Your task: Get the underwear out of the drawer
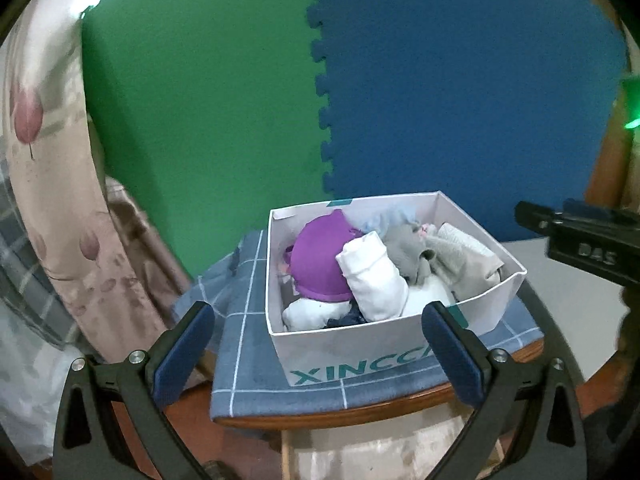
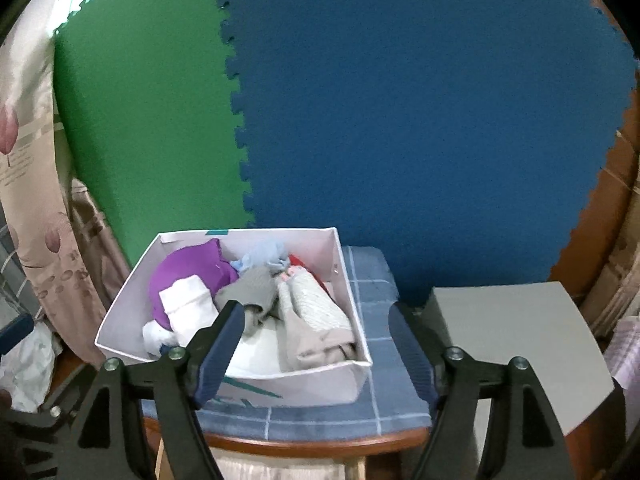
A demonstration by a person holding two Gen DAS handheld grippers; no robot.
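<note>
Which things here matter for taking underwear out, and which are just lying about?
Job:
- white box serving as the drawer
- purple underwear
- rolled white garment
- grey garments
- left tongs, right tongs, both open

Lying about:
- checked cushion
- grey board
- floral curtain

White cardboard box [image 1: 360, 344]: teal lettering on front wall half covered by right finger of left claw [image 1: 320, 320]. Small dark blue garment [image 1: 346, 318] near front wall mostly buried under white rolled cloth [image 1: 374, 280]; kind unclear. Red fabric scrap [image 2: 298, 261] in right wrist view barely shows. Grey flat board [image 2: 520, 340] cut off by claw frame. Right claw [image 2: 316, 340]: body runs off lower edge.
</note>
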